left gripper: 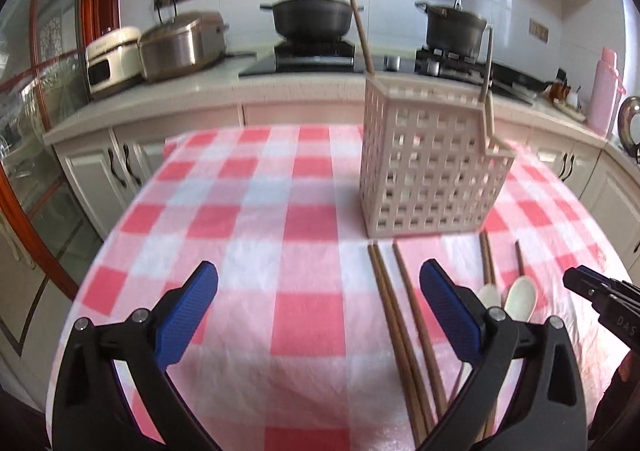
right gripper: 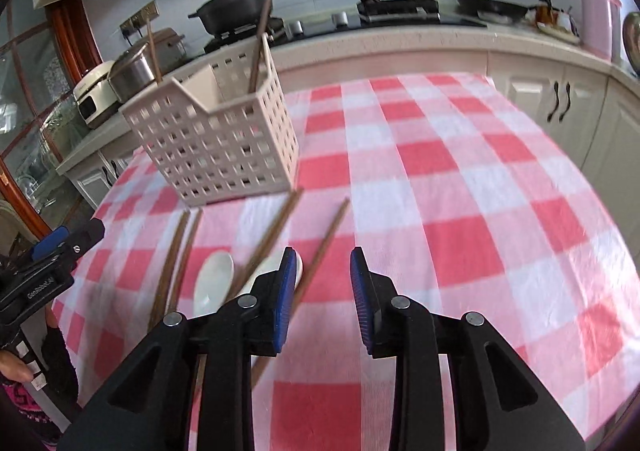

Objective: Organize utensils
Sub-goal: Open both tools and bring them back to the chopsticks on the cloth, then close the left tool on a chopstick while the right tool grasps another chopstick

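Checked red-and-white cloth [left gripper: 304, 227] over the table; boxy lattice plastic basket [left gripper: 428, 175] upright, two slim wooden chopsticks leaning inside. Just in front, loose chopsticks [left gripper: 396, 315] and two smooth white spoons [right gripper: 213, 279] flat. Left gripper [left gripper: 318, 311] spread wide, empty; right gripper [right gripper: 326, 293] partly open, empty, above a chopstick.

Left wrist view: set low behind its own blue fingers [left gripper: 188, 315], angled down across the checked tablecloth [left gripper: 256, 211], facing the kitchen counter [left gripper: 224, 87]. Right wrist view: same downward angle, positioned further right. Both views share the white basket [left gripper: 430, 167] [right gripper: 216, 139], the loose chopsticks [left gripper: 394, 315] [right gripper: 320, 247], and the stove pots.
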The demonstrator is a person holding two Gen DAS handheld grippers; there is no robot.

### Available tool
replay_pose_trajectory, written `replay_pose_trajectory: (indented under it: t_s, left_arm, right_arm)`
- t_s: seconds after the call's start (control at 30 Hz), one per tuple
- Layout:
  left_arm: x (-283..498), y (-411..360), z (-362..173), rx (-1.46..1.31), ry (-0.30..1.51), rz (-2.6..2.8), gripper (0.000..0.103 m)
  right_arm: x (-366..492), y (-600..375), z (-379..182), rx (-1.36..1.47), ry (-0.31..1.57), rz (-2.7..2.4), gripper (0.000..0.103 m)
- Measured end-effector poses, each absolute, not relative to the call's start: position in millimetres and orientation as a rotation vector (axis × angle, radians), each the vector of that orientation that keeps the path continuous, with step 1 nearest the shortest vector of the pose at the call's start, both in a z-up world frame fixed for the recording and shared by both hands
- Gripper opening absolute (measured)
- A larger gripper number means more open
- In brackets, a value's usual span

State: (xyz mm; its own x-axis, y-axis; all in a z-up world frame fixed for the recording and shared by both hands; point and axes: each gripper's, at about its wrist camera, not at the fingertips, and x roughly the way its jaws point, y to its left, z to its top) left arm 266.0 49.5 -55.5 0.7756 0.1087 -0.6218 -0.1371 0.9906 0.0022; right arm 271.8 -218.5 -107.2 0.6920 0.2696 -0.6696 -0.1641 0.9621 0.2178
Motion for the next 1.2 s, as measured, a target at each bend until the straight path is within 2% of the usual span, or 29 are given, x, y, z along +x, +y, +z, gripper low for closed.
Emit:
replay_pose_trajectory:
  t_s: [0.23, 0.4, 1.03, 1.2]
  left_arm:
    - [279.8, 47.8, -80.8, -0.086, 0.779, 0.119, 0.089]
    - [291.4, 48.1, -101.0, -0.124, 0.864, 0.093, 0.078]
    - [304.1, 40.9, -118.9, -0.078, 0.904, 0.110, 0.073]
    - [304.8, 40.9, -117.7, -0.052, 0.887, 0.112, 0.054]
  right_arm:
    - [271.9, -219.4, -123.2, 0.135, 0.822, 0.210, 0.029]
    - [276.6, -221.0, -130.3, 0.151, 0.853, 0.211, 0.029]
    - [288.0, -212.8, -138.0, 0.124, 0.899, 0.215, 0.029]
    - [292.3, -210.8, -137.6, 0.115, 0.909, 0.196, 0.029]
